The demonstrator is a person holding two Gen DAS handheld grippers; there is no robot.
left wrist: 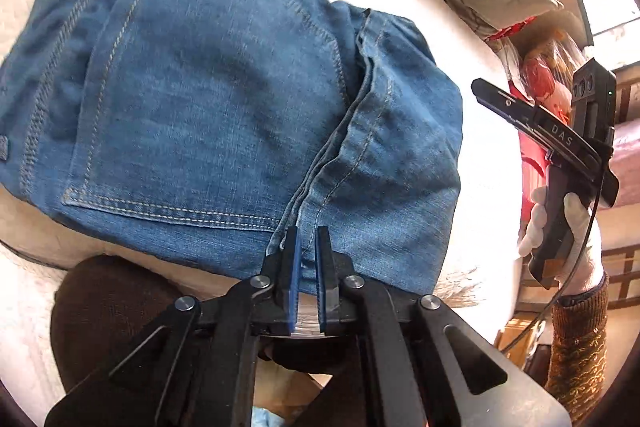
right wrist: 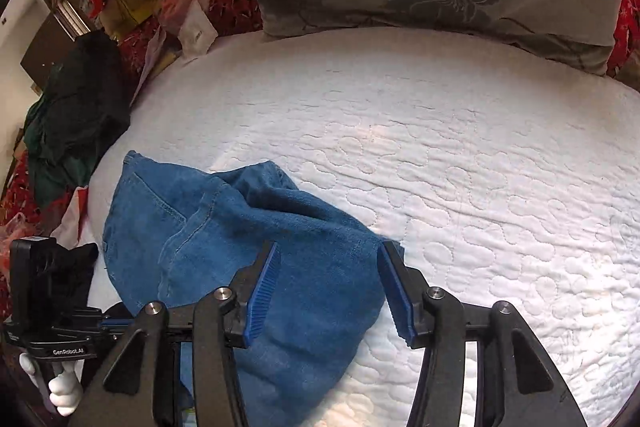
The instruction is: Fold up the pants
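On the white quilted bedcover, the left gripper is seen nearly closed on the near hem of the folded blue denim pants, frame centre, while the right gripper is spread above them, so a further fold is judged next.

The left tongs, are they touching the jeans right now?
Touching. The left wrist view shows the left tongs nearly closed on the near edge of the jeans, with denim pinched between the blue pads.
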